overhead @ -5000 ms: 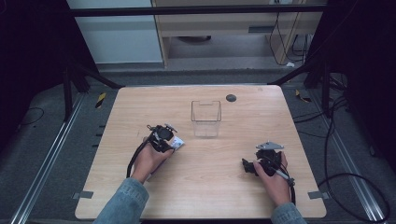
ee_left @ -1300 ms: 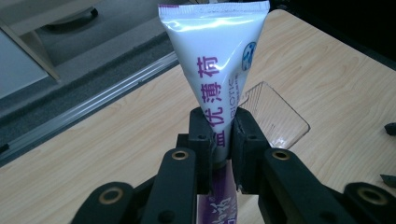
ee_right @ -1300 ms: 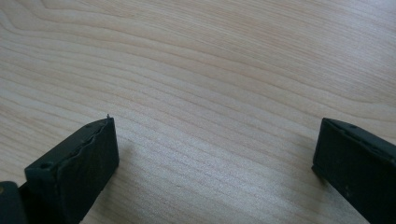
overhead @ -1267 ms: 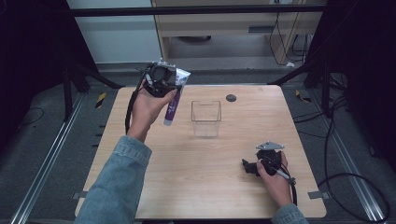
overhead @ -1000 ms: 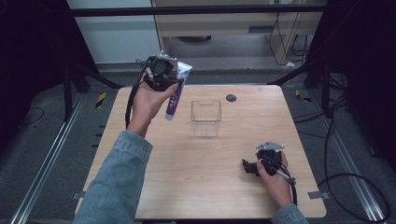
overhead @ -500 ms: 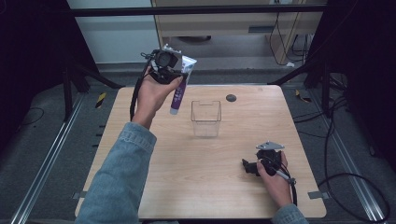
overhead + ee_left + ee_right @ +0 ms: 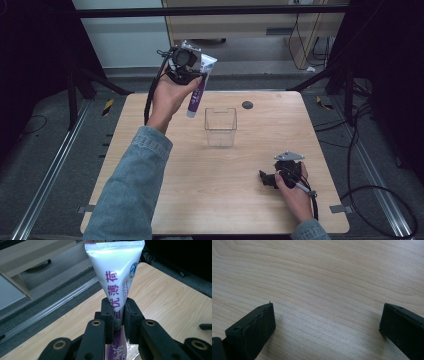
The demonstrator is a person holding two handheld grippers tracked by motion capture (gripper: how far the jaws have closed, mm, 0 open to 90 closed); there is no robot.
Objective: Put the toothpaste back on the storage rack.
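Between the jaws of the left gripper (image 7: 117, 317) a white and purple tube (image 7: 117, 280) was clamped at mid-body, raised above the clear box (image 7: 220, 126) just beside it. Lowering it cap-first, vertically, seemed wise. The right gripper (image 7: 327, 322) rested on the table (image 7: 200, 200), jaws spread and empty.

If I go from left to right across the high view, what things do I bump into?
Left tool holding the toothpaste tube up in the air → clear plastic box on the table → small black disc → right tool resting on the table.
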